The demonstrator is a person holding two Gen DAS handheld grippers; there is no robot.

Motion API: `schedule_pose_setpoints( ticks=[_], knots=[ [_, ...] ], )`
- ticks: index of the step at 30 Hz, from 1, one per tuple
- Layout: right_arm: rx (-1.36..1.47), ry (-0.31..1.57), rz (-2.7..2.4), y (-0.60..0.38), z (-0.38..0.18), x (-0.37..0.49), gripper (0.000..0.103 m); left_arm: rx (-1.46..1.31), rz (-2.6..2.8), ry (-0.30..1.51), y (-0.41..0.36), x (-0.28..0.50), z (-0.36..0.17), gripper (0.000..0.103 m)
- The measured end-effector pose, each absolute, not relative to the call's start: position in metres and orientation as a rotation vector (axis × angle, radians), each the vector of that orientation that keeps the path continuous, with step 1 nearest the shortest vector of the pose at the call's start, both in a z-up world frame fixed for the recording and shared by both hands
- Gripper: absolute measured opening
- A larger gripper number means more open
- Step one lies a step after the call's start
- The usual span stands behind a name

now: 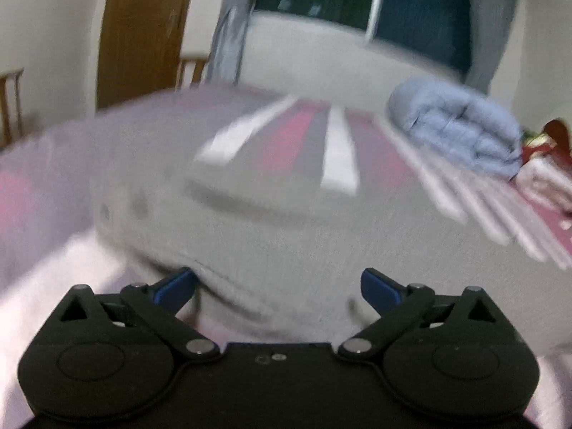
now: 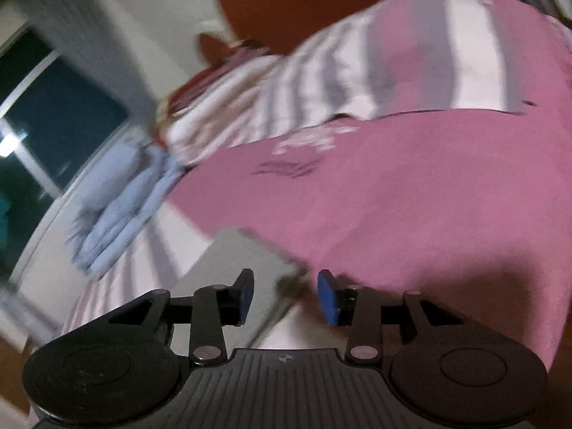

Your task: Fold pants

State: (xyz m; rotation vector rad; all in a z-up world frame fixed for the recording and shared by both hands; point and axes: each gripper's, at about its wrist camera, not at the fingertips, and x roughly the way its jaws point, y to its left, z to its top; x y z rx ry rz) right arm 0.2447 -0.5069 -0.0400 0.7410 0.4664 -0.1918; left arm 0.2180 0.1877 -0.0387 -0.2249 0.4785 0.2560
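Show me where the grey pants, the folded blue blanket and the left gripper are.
grey pants (image 1: 250, 221): left wrist view, middle of the fabric.
folded blue blanket (image 1: 461, 125): left wrist view, its top.
left gripper (image 1: 279, 286): left wrist view, midway between the open blue fingertips.

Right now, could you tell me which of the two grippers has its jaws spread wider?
The left gripper: its jaws stand far apart over the grey pants. The right gripper shows a narrower gap.

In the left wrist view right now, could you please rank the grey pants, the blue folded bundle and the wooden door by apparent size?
1. Grey pants: largest, though closest to the camera.
2. Wooden door.
3. Blue folded bundle: close to the door in apparent size, so that order is unsure.
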Motion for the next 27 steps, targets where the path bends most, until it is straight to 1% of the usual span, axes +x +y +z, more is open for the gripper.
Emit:
schedule_pose_setpoints(
  ticks=[1, 3, 5, 7, 13, 16, 18, 19, 24, 27],
  knots=[
    [0.688, 0.471, -0.150, -0.494, -0.033, 0.248, 0.041, -0.199, 0.238, 0.455, 0.186, 0.223, -0.028, 0.095],
    [0.612, 0.482, -0.073, -0.469, -0.024, 0.259, 0.041, -0.146, 0.194, 0.471, 0.183, 0.245, -0.009, 0.096],
    [0.578, 0.484, -0.011, -0.445, -0.015, 0.274, 0.043, -0.124, 0.149, 0.510, 0.182, 0.277, -0.001, 0.096],
    [0.524, 0.517, 0.009, -0.418, -0.012, 0.295, 0.044, -0.109, 0.124, 0.593, 0.182, 0.309, -0.001, 0.096],
    [0.274, 0.623, 0.208, -0.324, -0.003, 0.352, 0.044, 0.001, 0.012, 0.709, 0.154, 0.376, -0.028, 0.093],
    [0.154, 0.731, 0.284, -0.286, -0.019, 0.380, 0.044, 0.029, 0.026, 0.847, 0.157, 0.405, -0.063, 0.097],
    [0.090, 0.809, 0.235, -0.281, -0.041, 0.402, 0.044, -0.022, 0.037, 0.844, 0.171, 0.410, -0.070, 0.097],
    [0.093, 0.809, 0.219, -0.285, -0.045, 0.406, 0.044, -0.024, 0.066, 0.841, 0.176, 0.411, -0.070, 0.097],
    [0.105, 0.818, 0.163, -0.310, -0.047, 0.418, 0.044, 0.026, 0.116, 0.844, 0.206, 0.405, -0.071, 0.097],
    [0.087, 0.811, 0.131, -0.315, -0.038, 0.415, 0.044, 0.029, 0.154, 0.826, 0.217, 0.400, -0.055, 0.096]
  ],
)
